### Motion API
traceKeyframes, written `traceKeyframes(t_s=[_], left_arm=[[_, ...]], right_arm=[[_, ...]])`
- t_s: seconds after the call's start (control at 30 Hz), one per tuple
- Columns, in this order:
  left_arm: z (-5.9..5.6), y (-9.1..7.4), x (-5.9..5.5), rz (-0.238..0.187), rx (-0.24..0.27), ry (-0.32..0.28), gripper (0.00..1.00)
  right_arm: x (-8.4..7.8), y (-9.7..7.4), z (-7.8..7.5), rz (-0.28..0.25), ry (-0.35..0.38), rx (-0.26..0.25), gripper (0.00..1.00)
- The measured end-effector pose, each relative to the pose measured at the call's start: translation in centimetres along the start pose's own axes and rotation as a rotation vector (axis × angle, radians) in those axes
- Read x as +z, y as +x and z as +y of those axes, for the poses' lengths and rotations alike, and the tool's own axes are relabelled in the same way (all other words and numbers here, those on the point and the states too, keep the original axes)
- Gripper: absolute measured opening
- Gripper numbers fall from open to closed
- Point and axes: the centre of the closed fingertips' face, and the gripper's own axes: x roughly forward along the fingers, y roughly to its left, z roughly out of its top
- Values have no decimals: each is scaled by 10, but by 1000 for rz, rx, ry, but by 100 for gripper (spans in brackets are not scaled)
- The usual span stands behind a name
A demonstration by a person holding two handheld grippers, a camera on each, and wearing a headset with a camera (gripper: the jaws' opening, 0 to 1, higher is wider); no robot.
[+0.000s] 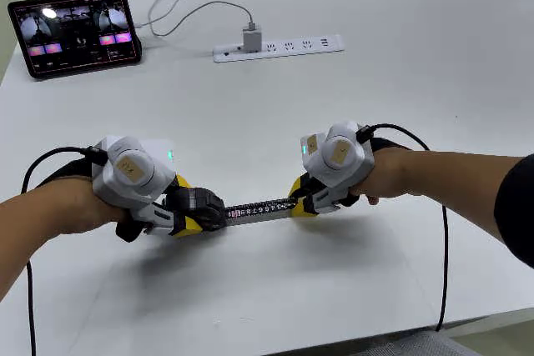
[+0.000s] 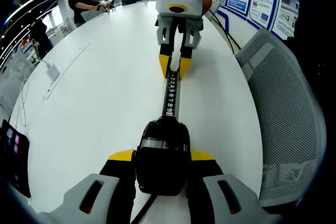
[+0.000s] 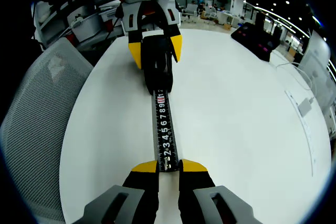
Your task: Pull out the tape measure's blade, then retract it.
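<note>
Head view: the left gripper has its jaws clamped on both sides of the tape measure's black case, which sits low over the white table. From the case the blade runs out a short way to the right, straight and level. The right gripper is at the end of the blade farthest from the case, its jaws drawn narrow and pinching the tip. A hand holds each tool. Well beyond the case, at the far side of the table, lie a lit tablet to the left and a white power strip to the right, with a charger plugged in and a cable curling away from it.

Left gripper view: the yellow-tipped jaws press against the two sides of the case, held about as wide as the case itself. The blade leaves the front of the case and runs straight ahead, black numbers up, into the closed tips of the other tool. A grey mesh chair stands to the right of the case, off the table's edge.

Right gripper view: the jaws are nearly together, gripping the blade's end between the yellow tips. The numbers run up to a red mark at the mouth of the case, which is held in the other tool's jaws.
</note>
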Motion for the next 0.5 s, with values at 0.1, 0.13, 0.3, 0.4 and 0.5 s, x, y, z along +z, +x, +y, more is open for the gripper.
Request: traceKeyframes(t_s=[0.1, 0.13, 0.3, 0.4, 0.5], left_arm=[[0, 0, 0, -2, 1, -2, 32], [0, 0, 0, -3, 1, -3, 32], [0, 0, 0, -3, 0, -3, 32], [0, 0, 0, -4, 0, -4, 32], [1, 0, 0, -4, 1, -4, 32]], right_arm=[[-1, -1, 0, 1, 2, 0, 10], [-1, -1, 0, 1, 2, 1, 10], [-3, -2, 0, -1, 5, 2, 10], [-4, -3, -1, -1, 5, 2, 9], [-6, -4, -1, -1, 7, 3, 9]])
